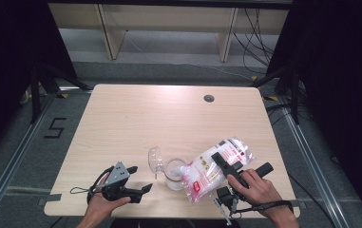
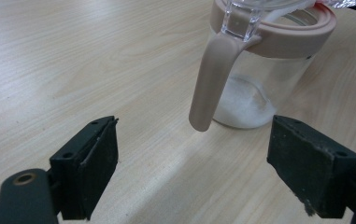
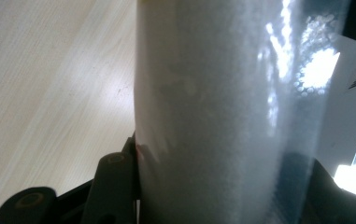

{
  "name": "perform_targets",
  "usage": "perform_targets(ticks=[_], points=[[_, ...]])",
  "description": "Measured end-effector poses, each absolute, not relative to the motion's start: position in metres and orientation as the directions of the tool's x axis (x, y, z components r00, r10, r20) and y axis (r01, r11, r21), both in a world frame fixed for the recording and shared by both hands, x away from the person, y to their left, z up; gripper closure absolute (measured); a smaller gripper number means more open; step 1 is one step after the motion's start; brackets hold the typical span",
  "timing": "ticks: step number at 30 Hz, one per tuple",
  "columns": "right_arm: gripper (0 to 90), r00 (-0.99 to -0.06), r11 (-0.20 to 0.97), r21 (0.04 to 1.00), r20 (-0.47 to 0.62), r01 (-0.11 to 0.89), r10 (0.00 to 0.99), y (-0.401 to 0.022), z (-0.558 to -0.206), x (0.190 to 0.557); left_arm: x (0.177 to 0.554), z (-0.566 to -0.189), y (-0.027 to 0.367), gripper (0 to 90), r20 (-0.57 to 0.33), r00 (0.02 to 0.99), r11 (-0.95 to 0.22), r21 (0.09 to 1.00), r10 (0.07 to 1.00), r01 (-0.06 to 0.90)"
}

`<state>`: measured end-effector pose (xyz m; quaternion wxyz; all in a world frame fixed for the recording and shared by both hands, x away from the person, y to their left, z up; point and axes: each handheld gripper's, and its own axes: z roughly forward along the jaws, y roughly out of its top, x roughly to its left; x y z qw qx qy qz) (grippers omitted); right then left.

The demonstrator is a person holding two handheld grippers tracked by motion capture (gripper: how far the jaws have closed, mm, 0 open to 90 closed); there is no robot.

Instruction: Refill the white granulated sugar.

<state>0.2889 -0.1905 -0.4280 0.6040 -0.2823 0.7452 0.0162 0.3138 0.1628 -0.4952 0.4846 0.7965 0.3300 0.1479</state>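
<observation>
The clear plastic bag of white granules with red print (image 1: pixel 215 168) is being held tilted over the clear glass jar with the pale pink plastic collar and handle (image 1: pixel 174 174), its lower corner at the jar's mouth. The right gripper (image 1: pixel 226 178) is clamping the bag across its middle, the jaws pressing on the film from either side, as the right gripper view is showing with the bag (image 3: pixel 222 121) bulging between them. The step in hand looks like pouring the granules into the jar; a shallow white layer is already lying on the jar's bottom (image 2: pixel 241 105). The jar's clear hinged lid (image 1: pixel 156 159) is standing open on the side away from the bag.

The left gripper (image 1: pixel 138 178) is resting on the pale wooden worktop (image 1: pixel 136 118) just beside the jar on its handle side, jaws wide apart and gripping nothing, pointing toward the handle (image 2: pixel 210 81).

Next, the bag probably needs tipping further, with its corner kept inside the jar's rim so nothing spills. The left jaws could be closing on the jar to steady it.
</observation>
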Motion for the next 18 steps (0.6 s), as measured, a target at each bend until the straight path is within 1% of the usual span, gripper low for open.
perform_targets(ticks=[18], points=[[57.6,-0.114,0.837,-0.313,-0.909,-0.450,-0.401,-0.1896,-0.4282,0.2884,0.3138,-0.4952,0.1629,16.1,-0.084,0.739,-0.313,0.870,0.669,0.382]])
